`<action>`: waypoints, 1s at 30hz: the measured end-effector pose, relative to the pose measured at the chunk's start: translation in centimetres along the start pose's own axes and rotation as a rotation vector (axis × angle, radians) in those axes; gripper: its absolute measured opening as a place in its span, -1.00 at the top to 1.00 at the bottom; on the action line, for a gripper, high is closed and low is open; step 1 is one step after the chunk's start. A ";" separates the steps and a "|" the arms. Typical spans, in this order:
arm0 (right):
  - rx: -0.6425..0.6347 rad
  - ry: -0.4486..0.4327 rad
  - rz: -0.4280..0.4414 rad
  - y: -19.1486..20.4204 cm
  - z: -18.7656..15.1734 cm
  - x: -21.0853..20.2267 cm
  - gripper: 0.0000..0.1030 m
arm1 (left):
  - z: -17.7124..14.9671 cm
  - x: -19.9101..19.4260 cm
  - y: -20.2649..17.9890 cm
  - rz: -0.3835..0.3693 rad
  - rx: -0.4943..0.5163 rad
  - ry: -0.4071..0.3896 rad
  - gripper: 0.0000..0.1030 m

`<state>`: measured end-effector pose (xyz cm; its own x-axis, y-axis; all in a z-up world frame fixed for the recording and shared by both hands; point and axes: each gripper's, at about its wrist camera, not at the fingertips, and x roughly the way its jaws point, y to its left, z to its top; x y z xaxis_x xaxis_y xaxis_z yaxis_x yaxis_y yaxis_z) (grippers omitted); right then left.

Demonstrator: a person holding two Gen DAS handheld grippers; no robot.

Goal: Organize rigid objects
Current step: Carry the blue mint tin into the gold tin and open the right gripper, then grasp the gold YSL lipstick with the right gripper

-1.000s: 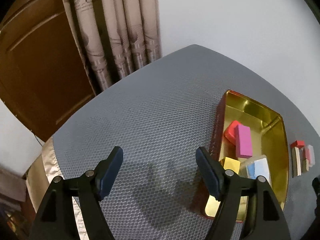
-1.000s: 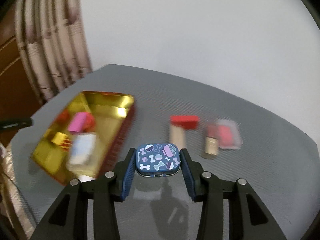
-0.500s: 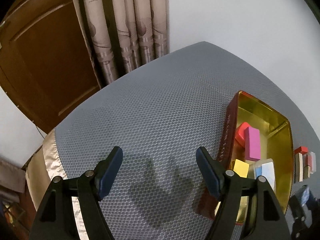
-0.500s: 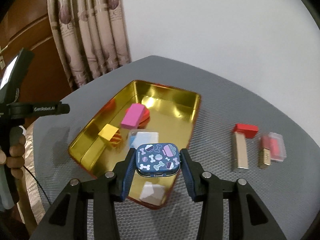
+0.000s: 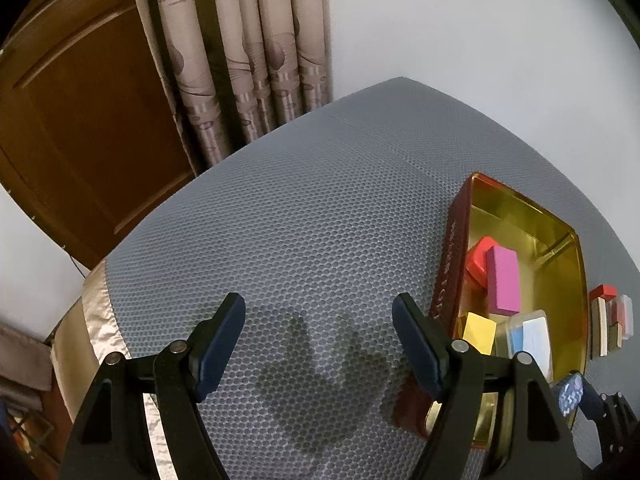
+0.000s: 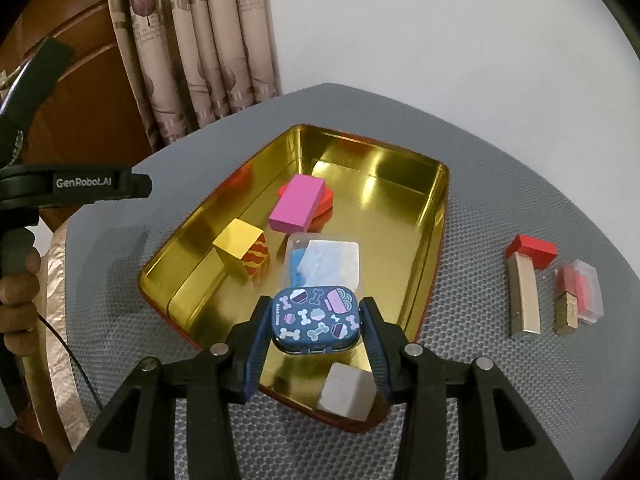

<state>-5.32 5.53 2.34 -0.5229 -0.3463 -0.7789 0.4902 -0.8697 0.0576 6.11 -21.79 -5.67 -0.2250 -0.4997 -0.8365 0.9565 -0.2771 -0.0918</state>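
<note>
Clearly navy tin (image 6: 316,320), bone-patterned (rounded corners)

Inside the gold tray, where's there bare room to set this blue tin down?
The far right of the gold metal tray lies bare, bordered by the pink rectangular block and right wall. The near left is crowded: yellow striped cube, clear plastic case, white cube.

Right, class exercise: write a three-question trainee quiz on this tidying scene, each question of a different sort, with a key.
1. True or false: the right gripper grips the blue patterned tin.
2. Which block leans on the red piece in the gold tray? A pink B green C black
3. Fill in: the left gripper holds ____.

Key: 1 true; 2 A, the pink block; 3 nothing, its jaws stand open over the grey mat.
</note>
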 end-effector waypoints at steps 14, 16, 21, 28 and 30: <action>0.018 0.009 -0.011 0.1 0.3 1.0 0.07 | -0.1 0.1 -0.7 -0.002 0.020 0.007 -0.43; 0.022 0.005 -0.014 0.1 0.5 0.8 0.02 | -0.1 0.1 -0.8 -0.002 0.021 0.008 -0.43; 0.045 -0.019 -0.016 -0.4 1.0 -0.1 0.01 | -0.1 0.1 -0.8 0.000 0.025 0.006 -0.43; 0.111 -0.057 -0.060 -3.2 1.2 -1.8 0.01 | -0.3 0.2 -1.2 0.009 0.031 0.002 -0.43; 0.136 -0.056 -0.083 -4.5 0.9 -2.0 0.01 | -0.3 0.2 -1.3 0.015 0.036 0.000 -0.44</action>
<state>-7.09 9.83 4.22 -0.5976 -0.2869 -0.7487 0.3466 -0.9345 0.0814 4.89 -21.23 -5.87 -0.2108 -0.5037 -0.8378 0.9524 -0.2989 -0.0599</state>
